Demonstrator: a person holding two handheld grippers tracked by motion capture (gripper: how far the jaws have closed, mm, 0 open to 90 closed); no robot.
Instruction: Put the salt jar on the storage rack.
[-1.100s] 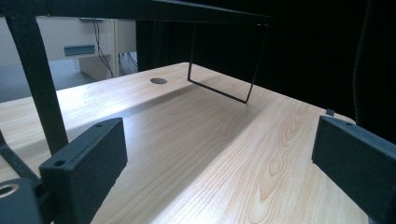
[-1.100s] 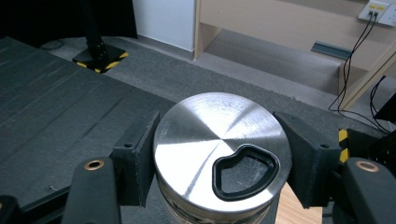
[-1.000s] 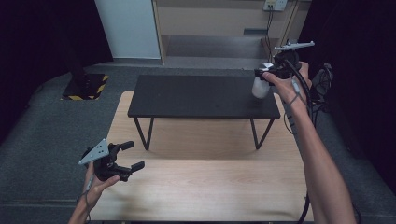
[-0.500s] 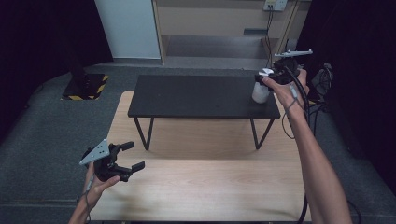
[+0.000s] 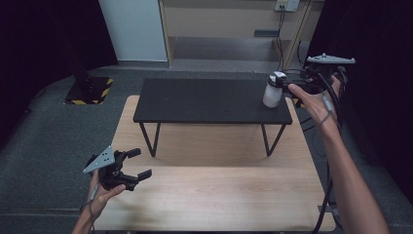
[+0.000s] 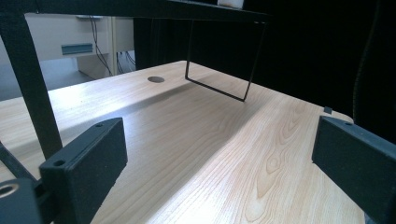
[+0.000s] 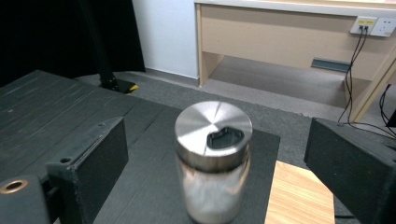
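Note:
A clear shaker jar (image 5: 272, 91) with a metal lid stands upright on the right end of the low black table (image 5: 204, 100). My right gripper (image 5: 288, 82) is held just right of it, open. In the right gripper view the jar (image 7: 213, 158) sits between the wide-apart jaws of that gripper (image 7: 217, 128) and touches neither; white powder fills its lower part. My left gripper (image 5: 140, 163) hovers open over the front left of the wooden table (image 5: 219, 190). In the left gripper view the left gripper (image 6: 219, 140) holds nothing.
The black table (image 7: 46, 102) stands on thin legs on the wooden table (image 6: 187, 107), which has a round cable hole (image 6: 155, 79). Behind are a beige desk (image 5: 219, 19), wall sockets (image 7: 376, 25) with cables, and a stand base (image 5: 87, 90) with yellow-black tape.
My right gripper has drawn back to the right, away from the jar, which stays standing on the black table. The left gripper has not moved.

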